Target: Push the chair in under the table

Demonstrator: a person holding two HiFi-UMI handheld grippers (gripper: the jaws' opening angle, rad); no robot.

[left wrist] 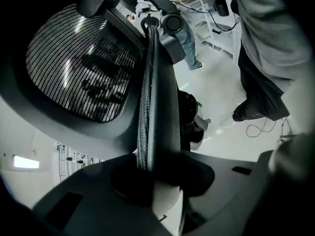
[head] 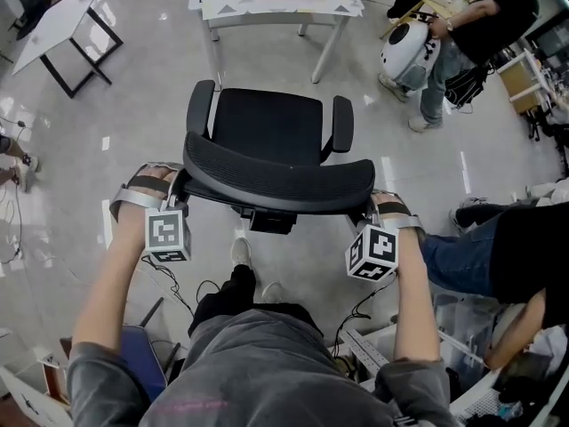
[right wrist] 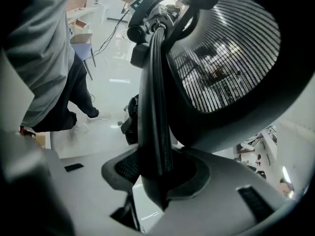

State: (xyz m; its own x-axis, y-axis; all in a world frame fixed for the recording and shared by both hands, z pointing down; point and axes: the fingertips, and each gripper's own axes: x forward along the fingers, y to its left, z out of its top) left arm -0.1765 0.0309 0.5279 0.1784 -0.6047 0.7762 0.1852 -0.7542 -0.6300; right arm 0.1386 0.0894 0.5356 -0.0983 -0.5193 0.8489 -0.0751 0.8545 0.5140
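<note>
**Floor Run: Chair to Table**

Pale glossy floor (head: 116,176) separates the chair (head: 267,123) from the table (head: 222,3). The chair stands well short of the table, seat facing it.

Head view: the left gripper (head: 176,188) and right gripper (head: 370,213) sit at opposite ends of the backrest (head: 277,178).

Left gripper view: the jaws pinch the backrest's edge, with the mesh to the left.

Right gripper view: the jaws likewise clamp the edge, with the mesh to the right.

Recommended procedure:
- Push both ends evenly so the chair rolls straight.
- Steer the armrests (head: 342,123) between the table legs (head: 327,50).
- Hold both grips firm so neither slips off the rim.
- Watch the bystander (head: 480,16) at right.
</note>
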